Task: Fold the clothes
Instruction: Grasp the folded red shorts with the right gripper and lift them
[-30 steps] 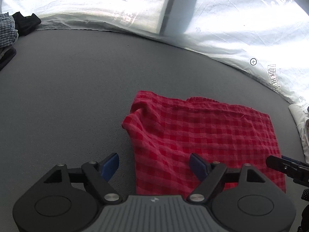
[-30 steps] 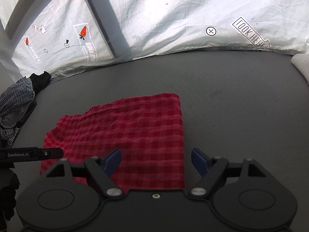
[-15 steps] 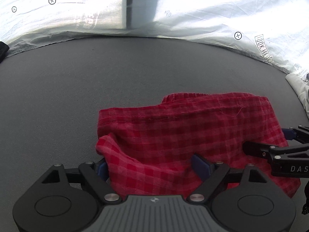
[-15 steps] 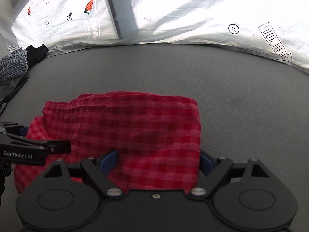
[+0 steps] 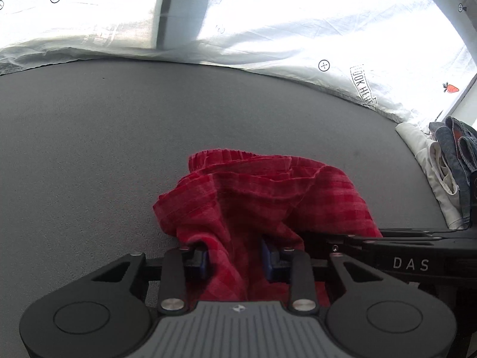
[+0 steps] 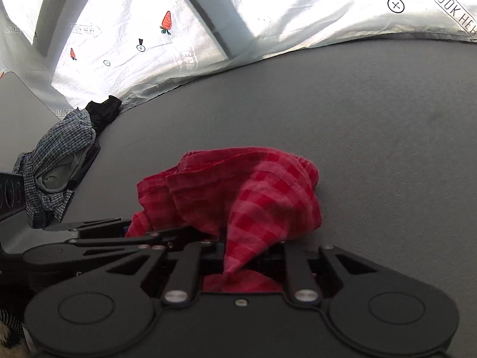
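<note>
A red checked cloth lies bunched on the grey table. My left gripper grips the cloth's near left part, jaws closing, with a fold of fabric pinched between the blue pads. In the right wrist view the same cloth rises in a peak. My right gripper is closing on its near right corner, with fabric squeezed between the fingers. The two grippers sit side by side, close together. The cloth's near edge is hidden under them.
A blue checked shirt and a black garment are piled at the table's left. White and denim clothes lie at the right edge. A white printed sheet hangs behind the table.
Both grippers came down onto the cloth's near edge and went from wide open to closed on it. The cloth, flat before, is now gathered into a raised bunch.
</note>
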`<state>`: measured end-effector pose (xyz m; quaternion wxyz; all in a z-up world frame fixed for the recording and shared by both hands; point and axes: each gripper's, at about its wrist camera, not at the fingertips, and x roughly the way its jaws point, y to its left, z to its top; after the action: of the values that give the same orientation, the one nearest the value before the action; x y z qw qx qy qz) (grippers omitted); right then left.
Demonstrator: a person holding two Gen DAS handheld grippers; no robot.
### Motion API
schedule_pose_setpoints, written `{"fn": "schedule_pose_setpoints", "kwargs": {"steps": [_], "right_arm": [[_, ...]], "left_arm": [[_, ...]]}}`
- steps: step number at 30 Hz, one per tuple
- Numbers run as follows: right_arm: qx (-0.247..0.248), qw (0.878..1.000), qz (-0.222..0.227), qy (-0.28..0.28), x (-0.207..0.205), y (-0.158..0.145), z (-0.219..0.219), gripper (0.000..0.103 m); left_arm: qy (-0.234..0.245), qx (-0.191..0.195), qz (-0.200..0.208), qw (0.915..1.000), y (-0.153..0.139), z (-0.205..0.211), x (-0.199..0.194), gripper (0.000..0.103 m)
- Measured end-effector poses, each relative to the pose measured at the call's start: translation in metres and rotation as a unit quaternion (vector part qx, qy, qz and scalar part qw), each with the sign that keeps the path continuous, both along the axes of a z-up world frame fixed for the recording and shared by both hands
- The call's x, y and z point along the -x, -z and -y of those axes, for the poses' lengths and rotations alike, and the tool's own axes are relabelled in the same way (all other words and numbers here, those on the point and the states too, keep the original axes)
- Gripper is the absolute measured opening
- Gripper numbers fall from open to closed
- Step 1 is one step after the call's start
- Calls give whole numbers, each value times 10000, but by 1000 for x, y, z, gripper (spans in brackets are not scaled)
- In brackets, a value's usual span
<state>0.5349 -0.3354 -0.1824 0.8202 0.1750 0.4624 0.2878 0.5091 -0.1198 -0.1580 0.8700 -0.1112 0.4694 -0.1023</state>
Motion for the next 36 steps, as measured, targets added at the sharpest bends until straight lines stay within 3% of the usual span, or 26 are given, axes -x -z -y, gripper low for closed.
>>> {"fn": "schedule_pose_setpoints", "kwargs": {"steps": [3,8,15,22,25,30,36], "right_arm": [[-428,9983,-284,270,26,3,12,12],[-471,9975,-448,283,75,-6,23,11],[-399,9971,-428,492,124,-25,29,11],[-187,9970,-334,676,163,-41,14,11],[-101,9959,-412,796,181,-43,14,11],[34,9917,-678,1088,207,-42,20,11],[-6,9891,-699,1299,226,-48,40,11]], "left_arm": [[31,252,-139,9996,0,3,22,16],[160,521,-269,9982,-6,14,77,14],[673,199,-202,9973,-26,26,120,14],[786,310,-331,9959,-32,9,158,14],[986,142,-363,9944,-32,14,172,14],[1078,322,-479,9925,-25,22,193,14],[1231,392,-463,9905,-30,40,202,14]]}}
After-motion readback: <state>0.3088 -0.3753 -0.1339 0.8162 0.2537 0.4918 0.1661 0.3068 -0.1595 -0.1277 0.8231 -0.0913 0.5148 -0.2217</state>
